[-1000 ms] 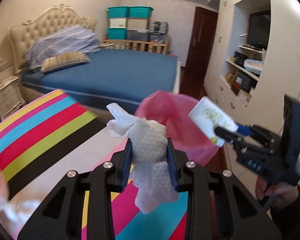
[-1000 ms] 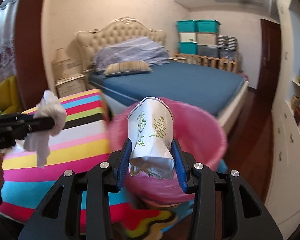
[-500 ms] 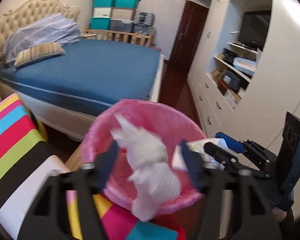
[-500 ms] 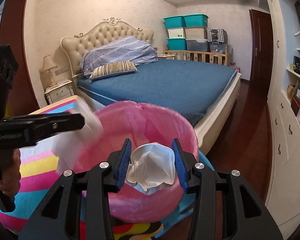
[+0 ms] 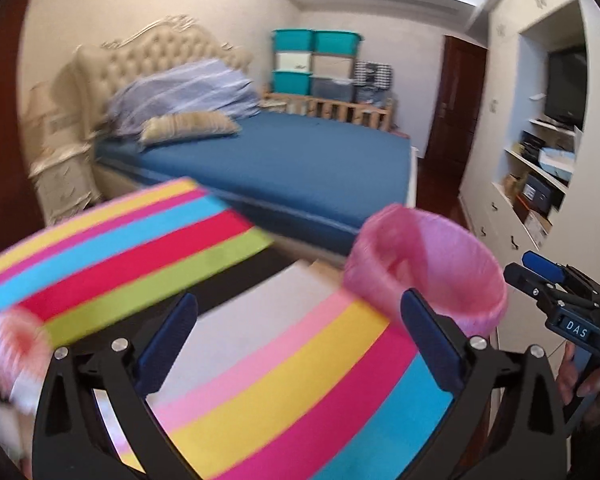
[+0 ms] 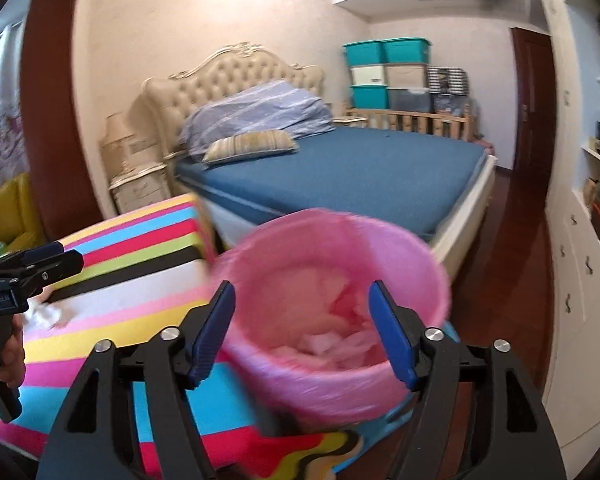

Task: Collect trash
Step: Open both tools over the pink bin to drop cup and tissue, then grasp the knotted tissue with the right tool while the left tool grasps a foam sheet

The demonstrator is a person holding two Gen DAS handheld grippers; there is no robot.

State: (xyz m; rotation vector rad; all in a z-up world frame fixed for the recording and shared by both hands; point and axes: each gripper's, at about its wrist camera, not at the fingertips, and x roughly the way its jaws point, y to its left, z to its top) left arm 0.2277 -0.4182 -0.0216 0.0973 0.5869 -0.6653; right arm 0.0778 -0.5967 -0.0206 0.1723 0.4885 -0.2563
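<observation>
Hovering wide open and empty, the right gripper [image 6: 302, 330] hangs over the pink-lined bin [image 6: 428, 264], pale scraps heaped inside. The left gripper [image 5: 298, 346], jaws spread with nothing between them, points across the striped table [image 5: 284, 376]. A crumpled tissue [image 6: 42, 314] lies there, just beside the left tool. It looks feather-light and soft; pinch its bunched middle.

bin [image 6: 332, 320] right of table [image 6: 112, 280] | trash [image 6: 332, 344] in bin | bed [image 6: 340, 168] behind
</observation>
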